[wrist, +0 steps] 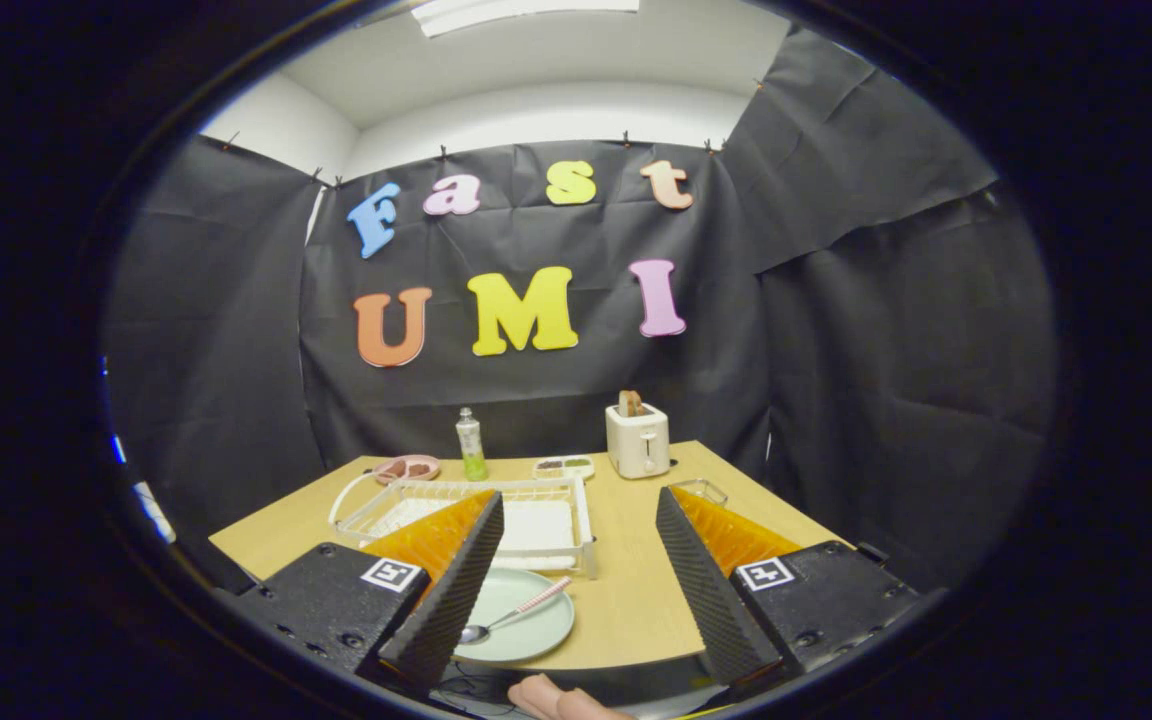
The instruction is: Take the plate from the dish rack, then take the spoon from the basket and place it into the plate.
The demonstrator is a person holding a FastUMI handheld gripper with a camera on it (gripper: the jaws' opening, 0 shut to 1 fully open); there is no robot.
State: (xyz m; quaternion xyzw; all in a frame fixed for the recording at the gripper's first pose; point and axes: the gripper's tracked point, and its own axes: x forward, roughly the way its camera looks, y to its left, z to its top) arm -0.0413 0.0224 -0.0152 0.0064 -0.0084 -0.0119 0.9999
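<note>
A pale green plate (526, 620) lies flat on the wooden table (636, 590), just inside my left finger and partly hidden by it. A spoon (516, 612) with a pink striped handle rests across the plate, bowl end toward my left finger. Behind the plate stands the white wire dish rack (536, 515) with a white tray inside. My gripper (576, 560) is open and held above the table's near edge, with nothing between its fingers.
At the back of the table stand a white toaster (637, 440) with toast in it, a green bottle (471, 447), a pink dish (406, 467) of food and a small divided tray (564, 466). A clear container (700, 491) sits beyond my right finger. A hand (556, 700) shows below.
</note>
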